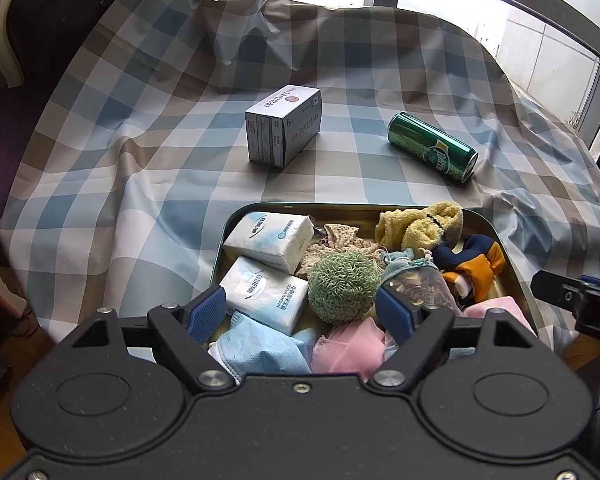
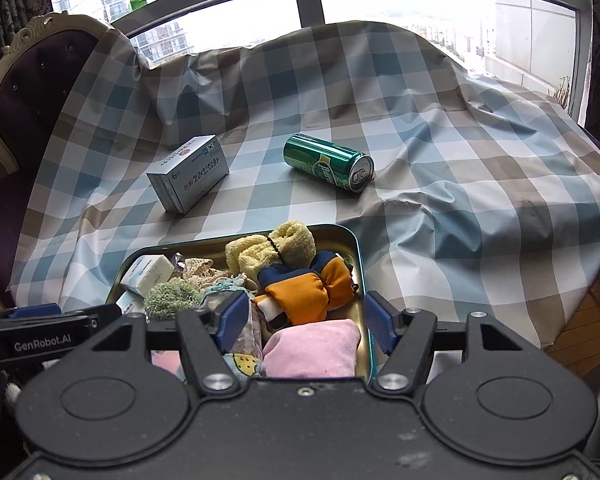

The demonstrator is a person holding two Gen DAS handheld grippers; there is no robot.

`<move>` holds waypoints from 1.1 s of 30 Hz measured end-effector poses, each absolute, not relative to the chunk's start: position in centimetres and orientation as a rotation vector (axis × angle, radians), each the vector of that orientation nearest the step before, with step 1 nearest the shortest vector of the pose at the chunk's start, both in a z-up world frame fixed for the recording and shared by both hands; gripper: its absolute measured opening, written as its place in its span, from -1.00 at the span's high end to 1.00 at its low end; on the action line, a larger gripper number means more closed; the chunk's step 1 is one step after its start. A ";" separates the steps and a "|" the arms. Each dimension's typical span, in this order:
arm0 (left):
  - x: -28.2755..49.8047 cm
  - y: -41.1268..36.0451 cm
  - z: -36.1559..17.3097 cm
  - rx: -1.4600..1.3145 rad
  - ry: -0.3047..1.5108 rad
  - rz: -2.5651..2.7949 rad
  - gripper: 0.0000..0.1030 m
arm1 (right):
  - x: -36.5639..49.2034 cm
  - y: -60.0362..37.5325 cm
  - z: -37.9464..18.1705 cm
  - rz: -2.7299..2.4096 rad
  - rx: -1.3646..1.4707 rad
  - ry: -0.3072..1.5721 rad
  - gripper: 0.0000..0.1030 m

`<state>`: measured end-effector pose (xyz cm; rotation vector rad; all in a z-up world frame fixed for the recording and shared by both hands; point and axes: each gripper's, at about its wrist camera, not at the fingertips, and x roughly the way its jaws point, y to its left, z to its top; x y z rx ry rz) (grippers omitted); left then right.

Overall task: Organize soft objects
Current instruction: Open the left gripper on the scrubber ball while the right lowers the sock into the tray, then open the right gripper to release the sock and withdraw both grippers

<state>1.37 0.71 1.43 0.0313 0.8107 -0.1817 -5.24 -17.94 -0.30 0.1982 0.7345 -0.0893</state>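
Observation:
A teal-rimmed metal tray (image 1: 340,205) (image 2: 362,272) on the checked cloth holds several soft things. Among them are two tissue packs (image 1: 270,240), a green knitted ball (image 1: 342,286) (image 2: 170,298), a rolled yellow towel (image 1: 420,224) (image 2: 276,248) and a navy and orange bundle (image 1: 474,264) (image 2: 308,286). There are also pink cloths (image 1: 348,346) (image 2: 314,346) and a light blue mask (image 1: 260,346). My left gripper (image 1: 300,312) hovers open over the tray's near left part, gripping nothing. My right gripper (image 2: 306,322) stands open above the pink cloth at the near right, its pads off it.
A white and grey carton (image 1: 284,126) (image 2: 188,174) and a green can lying on its side (image 1: 432,148) (image 2: 328,162) rest on the cloth beyond the tray. A dark upholstered chair (image 2: 32,92) stands at the left, windows behind.

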 end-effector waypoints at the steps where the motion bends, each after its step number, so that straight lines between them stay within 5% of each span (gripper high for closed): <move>1: 1.3 0.7 1.4 0.032 0.811 -0.181 -0.52 | -5.3 -17.9 -0.4 -0.090 0.199 0.737 -0.24; 16: 0.0 1.1 1.7 0.046 0.783 -0.162 -0.65 | -6.1 -17.7 -0.5 -0.112 0.181 0.731 -0.29; 33: -1.6 1.4 2.6 0.072 0.734 -0.131 -0.88 | -7.4 -17.1 -0.1 -0.120 0.167 0.700 -0.60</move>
